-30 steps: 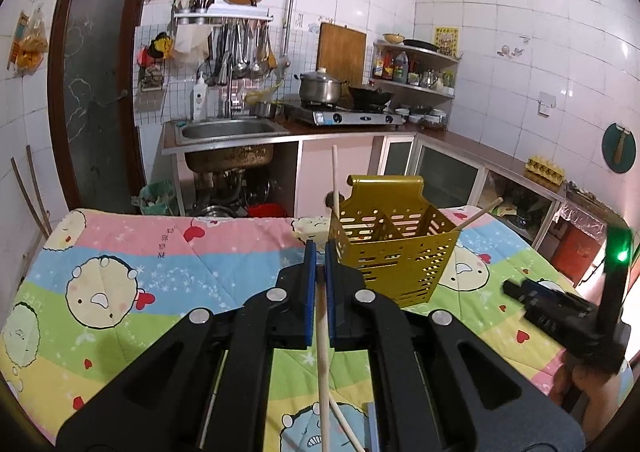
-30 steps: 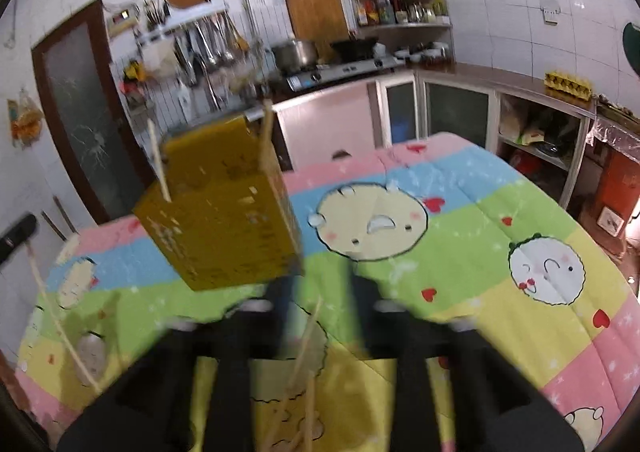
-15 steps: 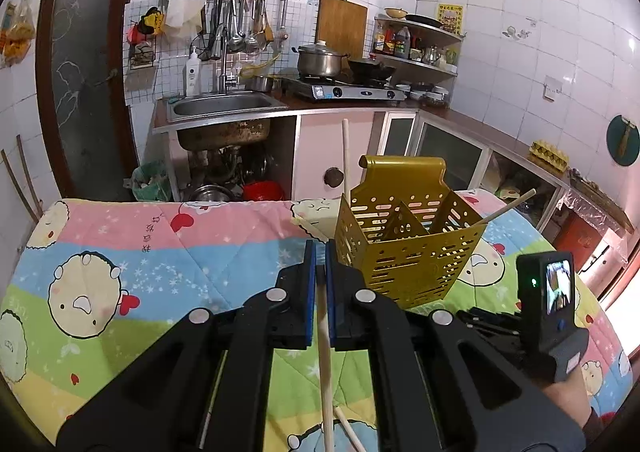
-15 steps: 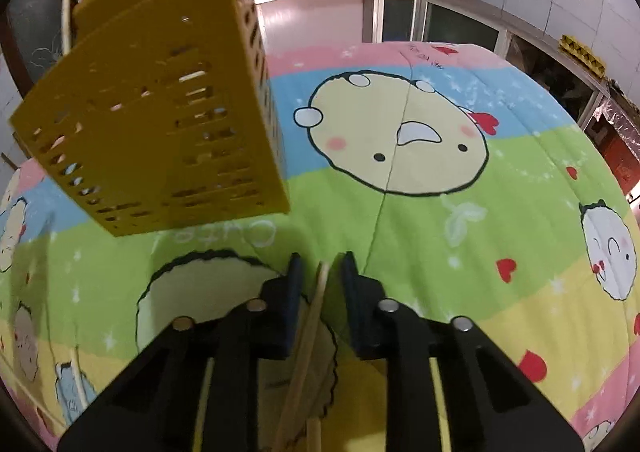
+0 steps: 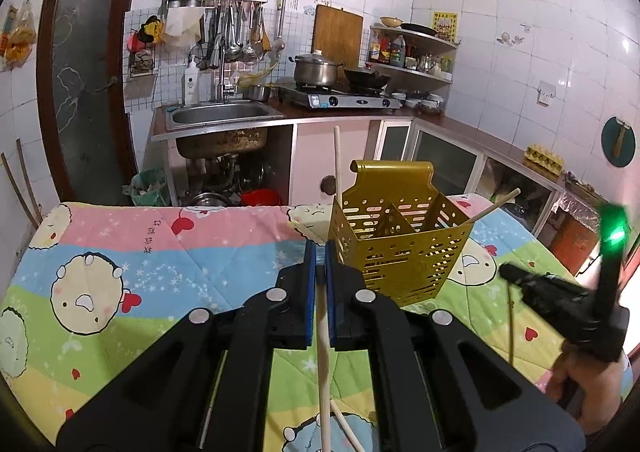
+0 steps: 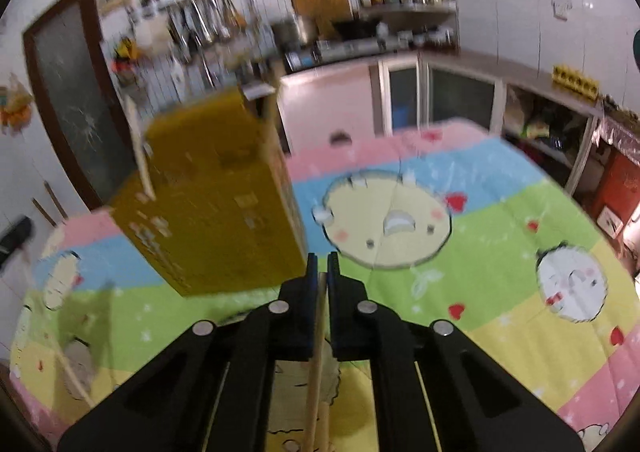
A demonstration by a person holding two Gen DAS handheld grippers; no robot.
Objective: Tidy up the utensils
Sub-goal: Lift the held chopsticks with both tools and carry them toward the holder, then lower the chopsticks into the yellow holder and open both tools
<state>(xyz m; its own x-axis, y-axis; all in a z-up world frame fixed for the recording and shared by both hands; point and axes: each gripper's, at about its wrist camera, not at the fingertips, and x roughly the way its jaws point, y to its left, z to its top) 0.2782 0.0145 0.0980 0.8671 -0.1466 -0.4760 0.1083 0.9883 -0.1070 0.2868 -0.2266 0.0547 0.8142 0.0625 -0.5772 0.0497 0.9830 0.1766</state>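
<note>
Tiled kitchen in the background with a steel sink (image 5: 218, 114), a gas stove (image 5: 340, 98) with a pot on it, and ladles hanging on a wall rack (image 5: 236, 32). Up front is a table under a cartoon-print quilt (image 5: 168, 248) in pink, blue, green and yellow stripes.

The gold perforated utensil holder (image 5: 400, 248) sits on the quilt just right of the left gripper's tips, tilted a bit, dividers visible inside. One chopstick (image 5: 496, 204) leans out of its right side.

The left gripper (image 5: 320, 264) is pinched tight on a pale wooden chopstick (image 5: 325, 352) that runs between the blue pads and pokes up beside the holder's left edge. A couple more sticks lie on the quilt under it.

The right gripper (image 6: 319, 268) is also clamped on a chopstick (image 6: 316, 372), stick trailing back toward the camera. That view is pretty blurry, with the holder (image 6: 212, 196) at upper left.
</note>
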